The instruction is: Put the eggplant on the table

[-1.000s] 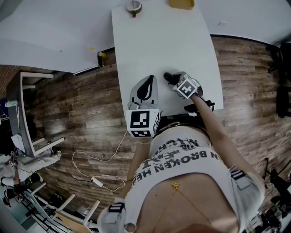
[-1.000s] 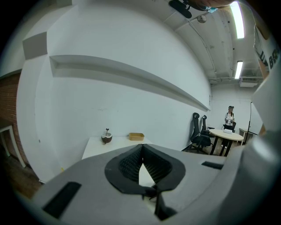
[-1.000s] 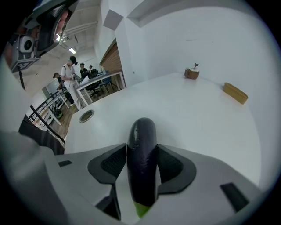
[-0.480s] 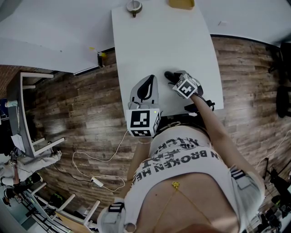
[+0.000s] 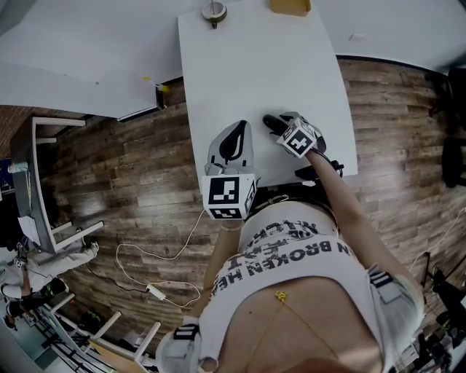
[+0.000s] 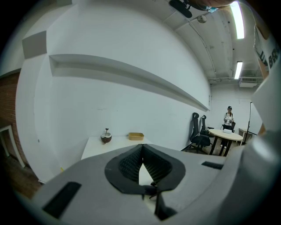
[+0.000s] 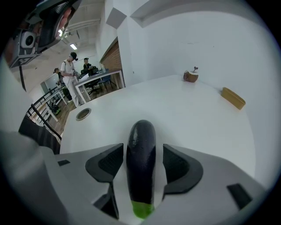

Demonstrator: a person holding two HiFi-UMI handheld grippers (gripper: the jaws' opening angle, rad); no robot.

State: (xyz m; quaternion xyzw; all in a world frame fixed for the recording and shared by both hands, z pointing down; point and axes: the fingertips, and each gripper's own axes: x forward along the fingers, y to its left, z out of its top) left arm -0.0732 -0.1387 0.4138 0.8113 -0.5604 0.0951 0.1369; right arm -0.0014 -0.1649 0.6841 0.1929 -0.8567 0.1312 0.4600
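Observation:
A dark purple eggplant (image 7: 141, 162) with a green stem end lies on the white table (image 7: 197, 114), lengthwise between the jaws of my right gripper (image 7: 141, 149). Those jaws have just been opening, and a gap shows on each side of the eggplant, so the pads do not press it. In the head view the eggplant (image 5: 271, 121) pokes out past the right gripper (image 5: 280, 125) near the table's front edge. My left gripper (image 6: 142, 147) is shut with nothing in it, hovering over the table's front left part (image 5: 237, 131).
At the table's far end stand a brown coconut-shaped cup (image 5: 214, 11) and a yellow tray (image 5: 290, 6). A round cable hole (image 7: 83, 114) sits in the tabletop. A cable (image 5: 156, 291) lies on the wood floor to the left. People stand at another table (image 7: 92, 74).

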